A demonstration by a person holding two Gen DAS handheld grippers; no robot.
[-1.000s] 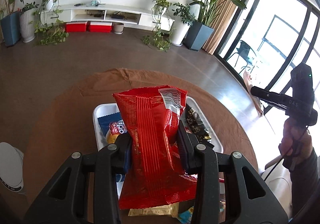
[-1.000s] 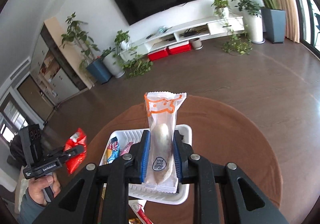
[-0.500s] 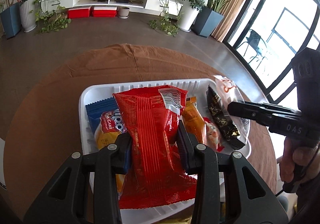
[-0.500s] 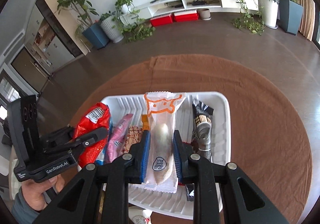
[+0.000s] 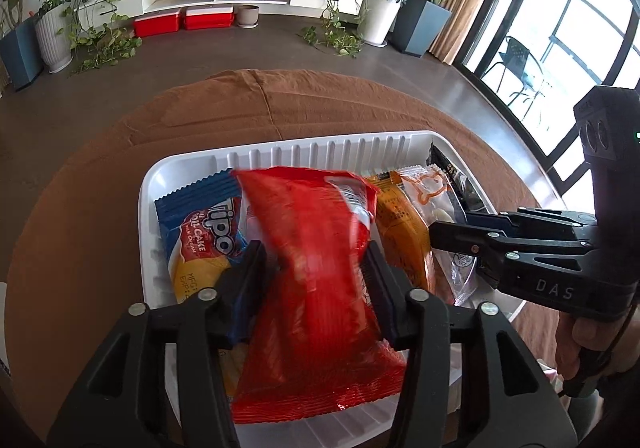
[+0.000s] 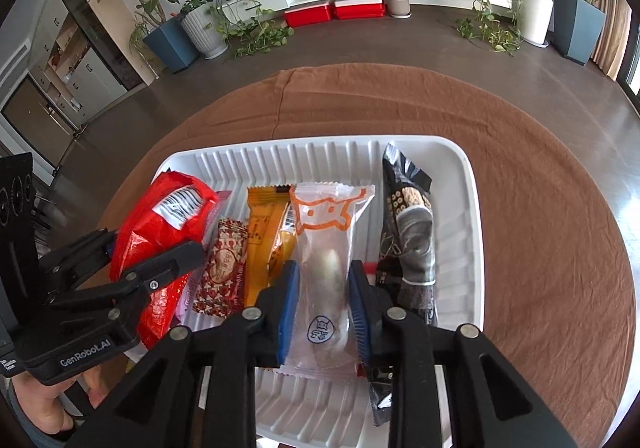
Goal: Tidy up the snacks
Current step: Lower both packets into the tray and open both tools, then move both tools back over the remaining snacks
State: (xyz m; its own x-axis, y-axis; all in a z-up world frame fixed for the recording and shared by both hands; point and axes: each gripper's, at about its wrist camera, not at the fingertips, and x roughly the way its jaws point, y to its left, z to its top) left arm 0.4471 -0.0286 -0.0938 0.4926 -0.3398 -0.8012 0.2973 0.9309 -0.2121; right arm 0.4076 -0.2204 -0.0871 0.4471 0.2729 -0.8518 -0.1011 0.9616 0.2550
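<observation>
A white ribbed tray (image 5: 304,152) (image 6: 460,184) sits on a round brown-clothed table. My left gripper (image 5: 316,268) has opened around a blurred red snack bag (image 5: 316,260), also seen in the right wrist view (image 6: 160,216), which lies over a blue Tipo cake pack (image 5: 200,232) in the tray's left part. My right gripper (image 6: 323,288) stands with its jaws spread beside a clear packet with an orange cat print (image 6: 324,244), (image 5: 432,200), lying in the tray's middle.
In the tray lie an orange bar (image 6: 260,232), a small red patterned candy (image 6: 222,268) and a black packet (image 6: 408,240) at the right. The brown tablecloth (image 6: 540,208) surrounds the tray. Plants and a white TV shelf stand far behind.
Both grippers came down from above the table into the tray. The jaws of both have widened, and the red bag and the clear packet now rest in the tray.
</observation>
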